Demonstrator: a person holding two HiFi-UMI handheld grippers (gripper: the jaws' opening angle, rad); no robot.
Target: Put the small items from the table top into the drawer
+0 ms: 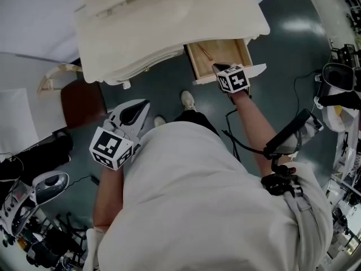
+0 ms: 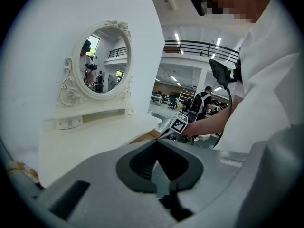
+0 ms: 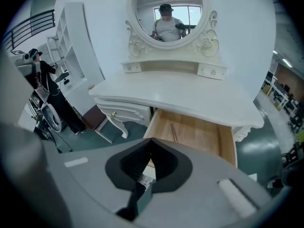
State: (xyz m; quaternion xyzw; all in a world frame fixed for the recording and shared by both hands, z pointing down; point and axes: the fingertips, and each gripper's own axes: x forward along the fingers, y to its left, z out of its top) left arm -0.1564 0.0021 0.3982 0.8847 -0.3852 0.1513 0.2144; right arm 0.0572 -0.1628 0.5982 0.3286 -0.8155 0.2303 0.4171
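Observation:
The white dressing table [image 1: 169,21] fills the top of the head view, its wooden drawer [image 1: 227,54] pulled open at the right. A thin stick [image 1: 204,52] lies inside the drawer [image 3: 202,136], and the same stick [image 3: 175,133] shows in the right gripper view. My right gripper [image 1: 218,67] hovers over the drawer's front edge, and its jaws [image 3: 151,141] are shut with nothing plainly between them. My left gripper [image 1: 145,103] is held back near my body, left of the drawer, also shut [image 2: 156,141]. I see no small items on the table top [image 3: 180,94].
An oval mirror [image 3: 167,13] stands at the back of the table. A brown stool [image 1: 82,103] sits left of the table. Equipment and cables crowd the floor at the lower left [image 1: 48,185] and the right edge [image 1: 338,83]. My shoes [image 1: 188,99] stand before the drawer.

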